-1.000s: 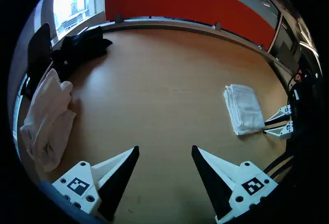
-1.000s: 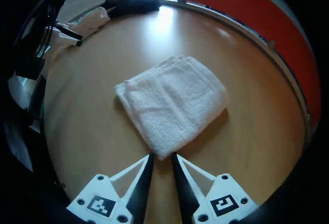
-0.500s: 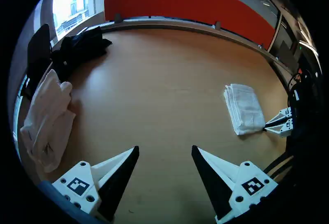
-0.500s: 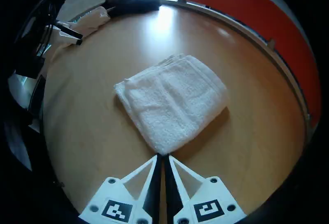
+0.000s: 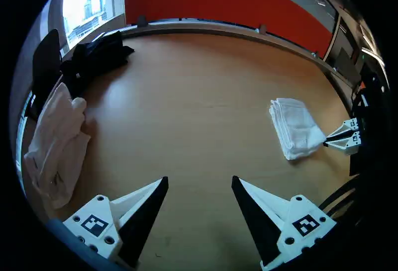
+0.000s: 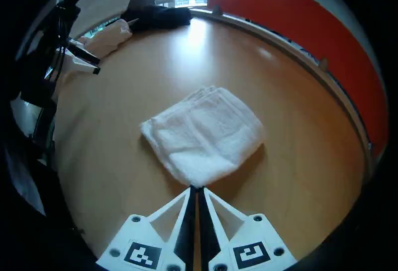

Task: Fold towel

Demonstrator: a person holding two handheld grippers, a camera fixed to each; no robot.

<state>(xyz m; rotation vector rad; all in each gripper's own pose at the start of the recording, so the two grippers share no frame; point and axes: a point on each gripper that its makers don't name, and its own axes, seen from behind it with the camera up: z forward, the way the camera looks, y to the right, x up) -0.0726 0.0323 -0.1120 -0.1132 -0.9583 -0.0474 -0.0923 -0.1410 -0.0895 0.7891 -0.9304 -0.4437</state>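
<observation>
A white towel (image 6: pixel 204 134), folded into a thick square, lies on the wooden table (image 6: pixel 278 136). My right gripper (image 6: pixel 196 190) is shut on the towel's near corner, which seems slightly raised, with a shadow under that edge. In the left gripper view the same towel (image 5: pixel 296 127) lies far right, with the right gripper (image 5: pixel 328 144) pinching its right corner. My left gripper (image 5: pixel 199 181) is open over bare table (image 5: pixel 199 97) near the front edge, well apart from the towel, with nothing between its fingers. It also shows far off in the right gripper view, the left gripper (image 6: pixel 92 64).
A crumpled white garment (image 5: pixel 54 141) and a black bundle (image 5: pixel 97 57) lie at the table's left side, beside a dark chair (image 5: pixel 47 62). A red panel (image 5: pixel 224 2) runs behind the table's far edge. Cables and dark equipment (image 5: pixel 368 102) stand at the right.
My right gripper shut on the towel's near corner, then rose and drew back a little with it. The left gripper has stayed in place, open.
</observation>
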